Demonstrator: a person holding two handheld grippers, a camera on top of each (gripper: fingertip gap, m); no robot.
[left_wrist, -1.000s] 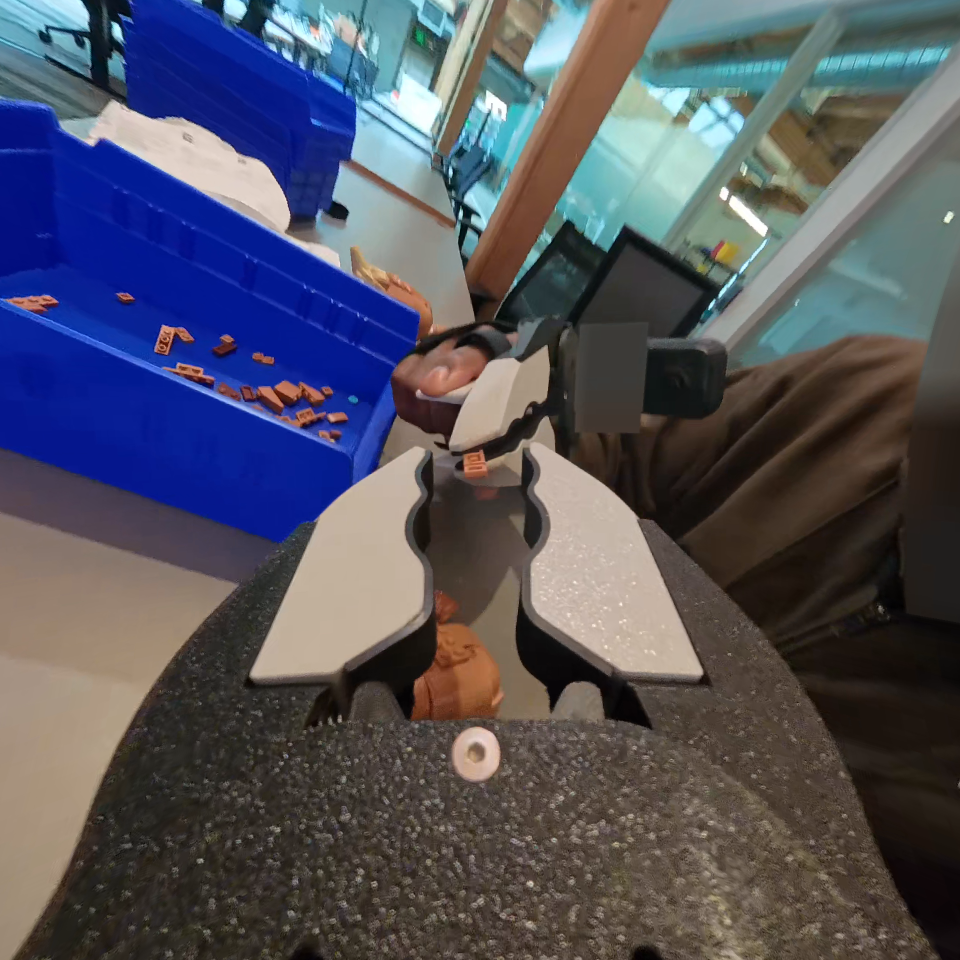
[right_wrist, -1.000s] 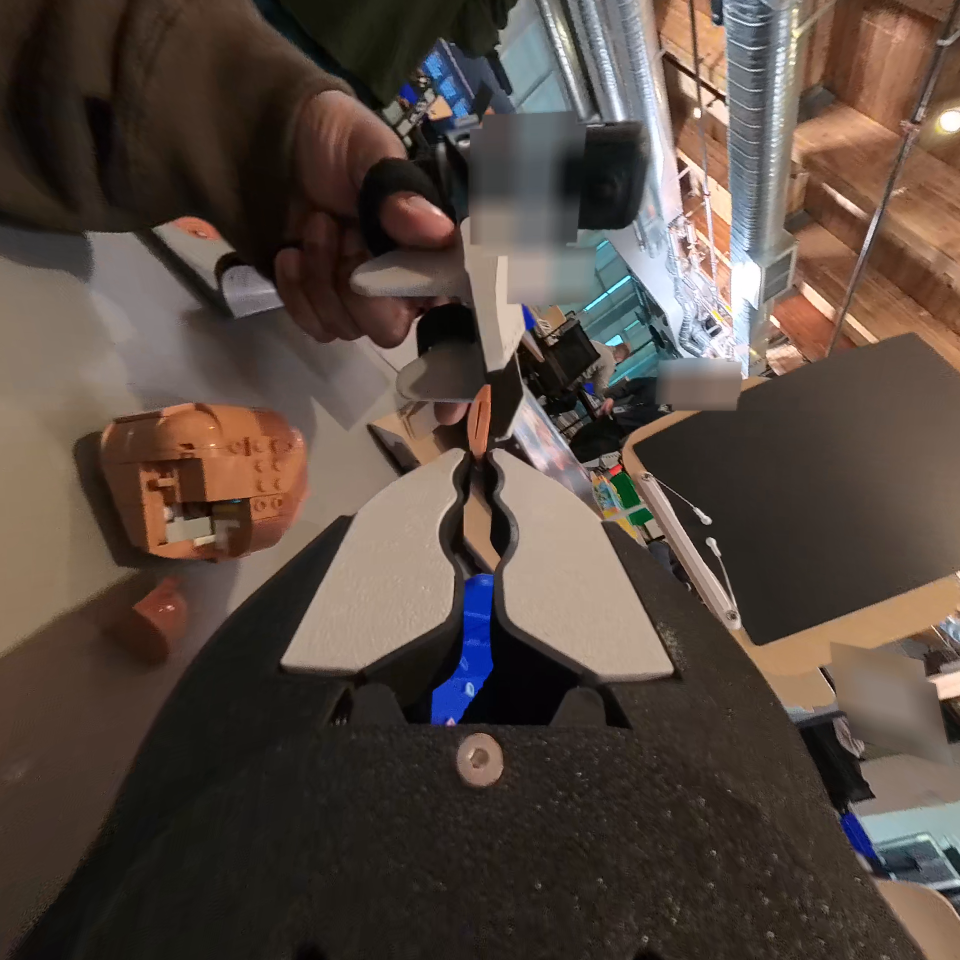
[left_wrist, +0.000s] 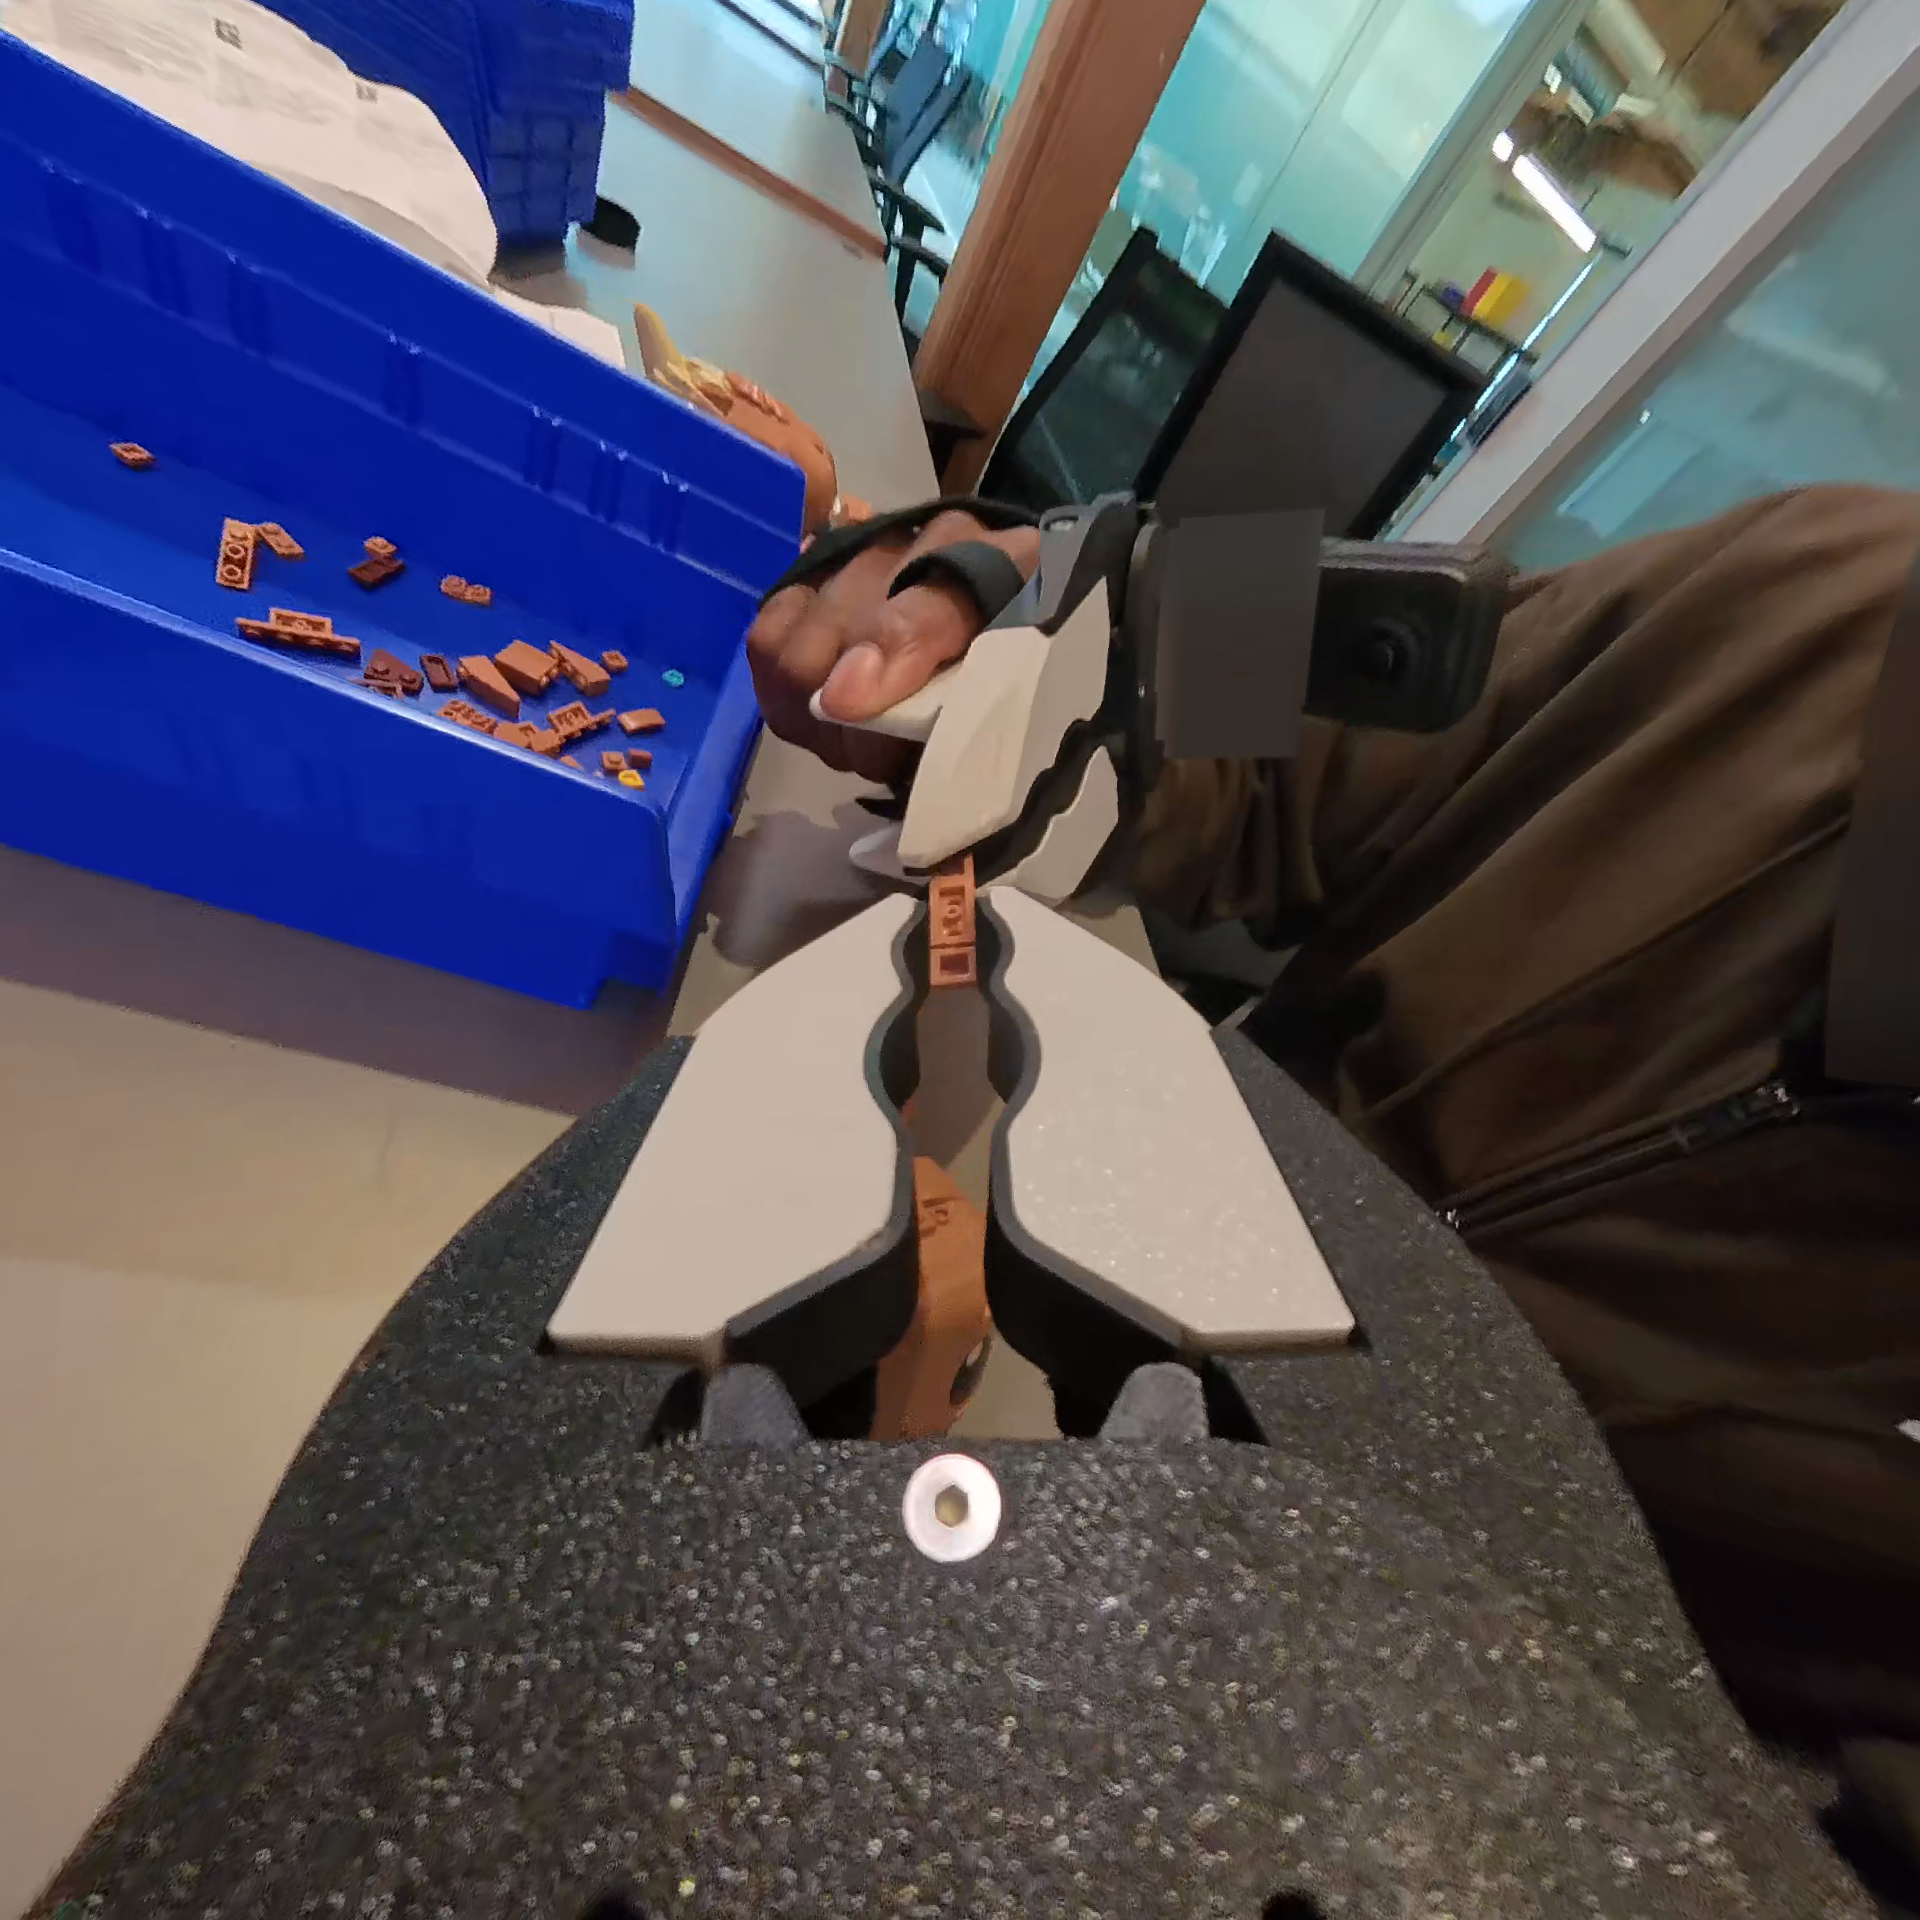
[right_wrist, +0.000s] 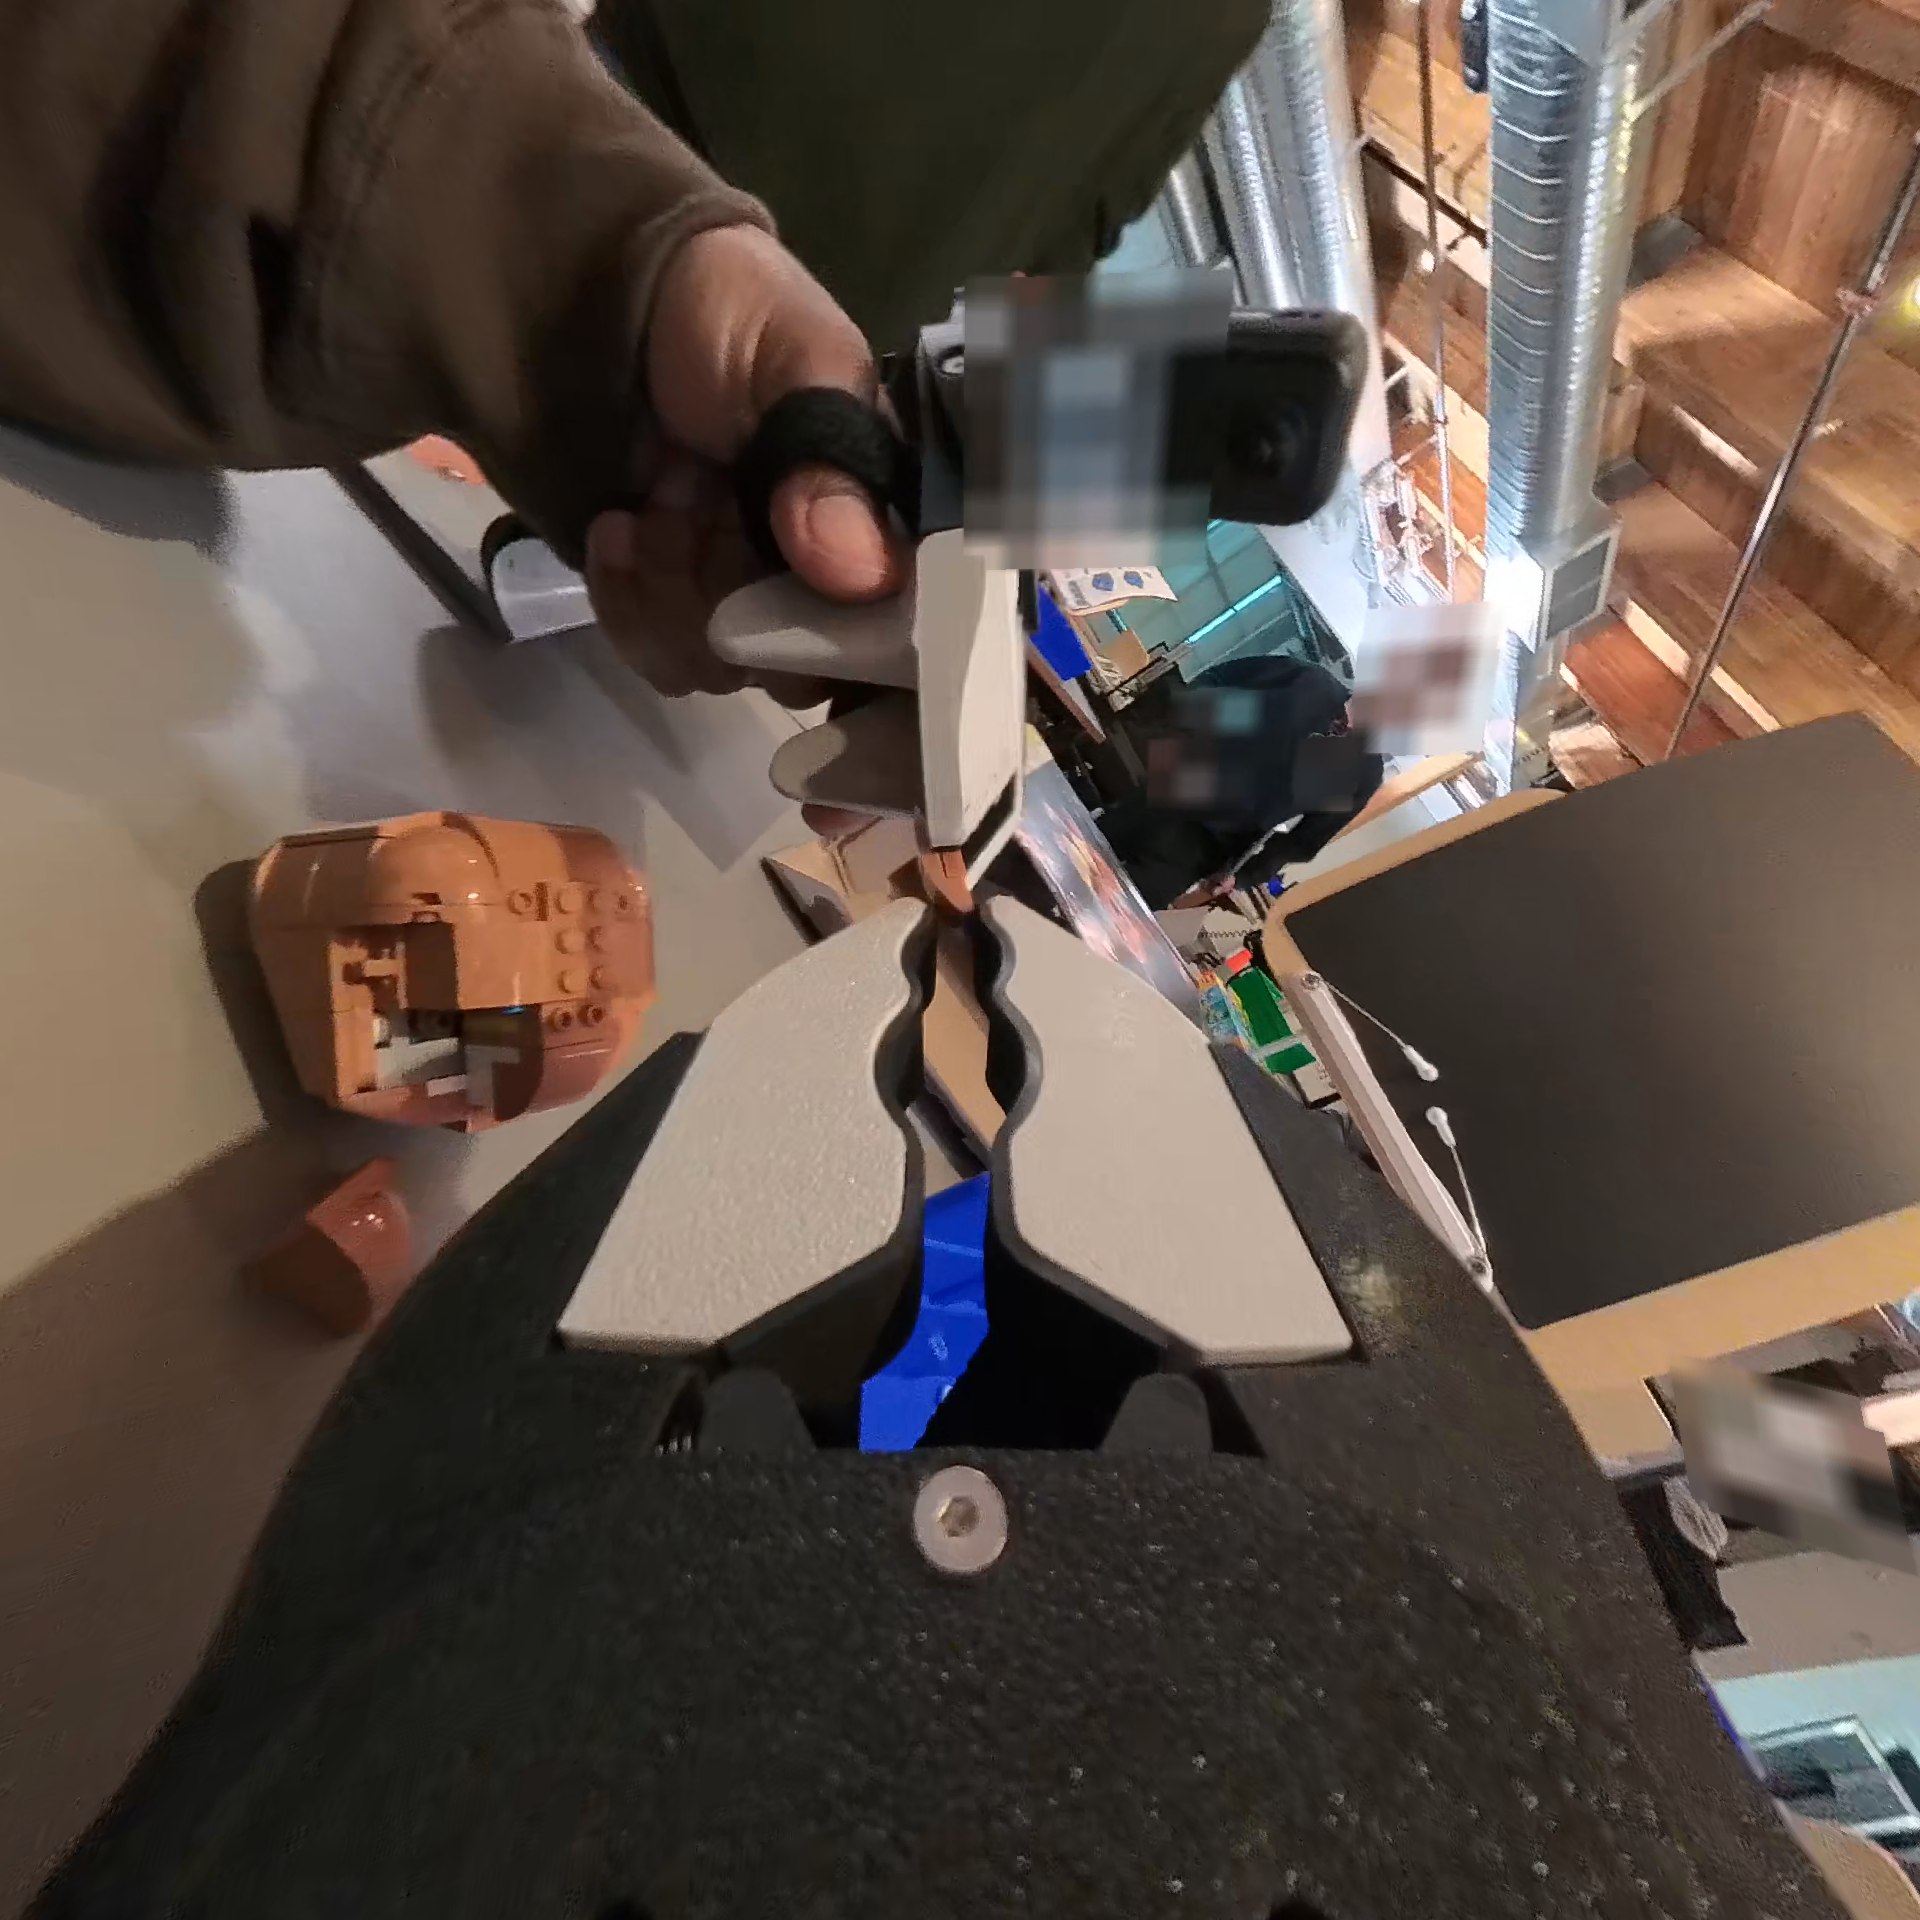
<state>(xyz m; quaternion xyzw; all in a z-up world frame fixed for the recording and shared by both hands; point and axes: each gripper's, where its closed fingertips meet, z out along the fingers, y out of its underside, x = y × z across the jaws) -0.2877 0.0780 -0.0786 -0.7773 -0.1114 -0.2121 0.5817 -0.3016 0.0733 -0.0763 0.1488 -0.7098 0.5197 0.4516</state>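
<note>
A: While both grey-fingered grippers, left gripper (left_wrist: 951, 920) and right gripper (right_wrist: 951, 914), pinched one small brown toy-brick plate (left_wrist: 952, 935), its ends stayed hidden.

B: Left view alone showed the blue plastic bin (left_wrist: 416, 821); right, the brown brick-built model (right_wrist: 447, 966) on the table.

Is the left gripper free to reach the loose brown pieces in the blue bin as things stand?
Probably not: the left gripper is shut on a small brown plate the right gripper also pinches. The blue bin itself lies open.
</note>
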